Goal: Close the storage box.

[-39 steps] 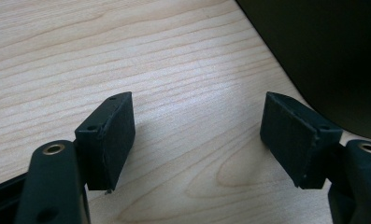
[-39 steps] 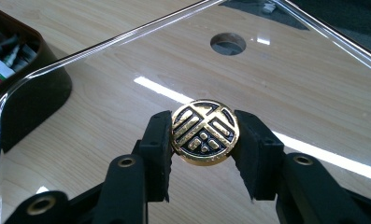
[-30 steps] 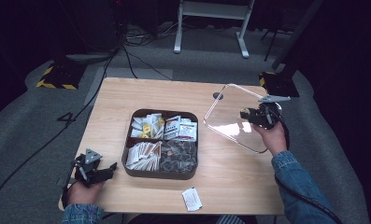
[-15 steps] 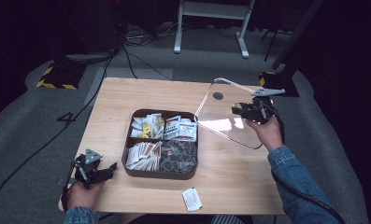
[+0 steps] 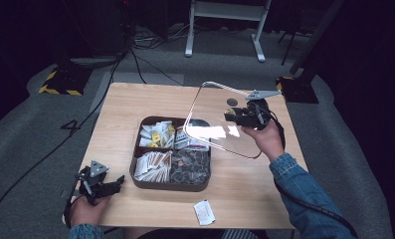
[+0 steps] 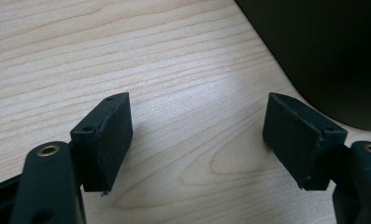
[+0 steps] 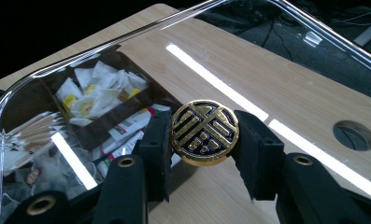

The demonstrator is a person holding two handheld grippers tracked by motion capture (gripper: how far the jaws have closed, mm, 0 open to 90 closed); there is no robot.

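Right gripper (image 7: pixel 204 140) is pinching the round gold-and-black knob (image 7: pixel 204 132) of the clear square plastic lid (image 5: pixel 225 119), held tilted just ahead over the dark sectioned sachet box (image 5: pixel 171 154). Lid's not seated yet; left gripper (image 6: pixel 211 140) idles, spread.

A light wood tabletop (image 5: pixel 135 104) with rounded corners stands on a grey carpeted floor (image 5: pixel 31 144). The room beyond it is dark, with black surroundings on every side. Well beyond the right hand-held gripper (image 5: pixel 231 115), past the far edge, a white metal stand (image 5: pixel 225 27) rests its two legs on the carpet. Black cables (image 5: pixel 135 55) trail over the floor from there toward the side of the left hand-held gripper (image 5: pixel 116 181). Two black bases marked with yellow-and-black hazard stripes sit on the carpet, one (image 5: pixel 60 82) far beyond the left hand-held gripper, one (image 5: pixel 292 84) just behind the right one. A round hole (image 5: pixel 231 102) pierces the wood near the right hand-held gripper.
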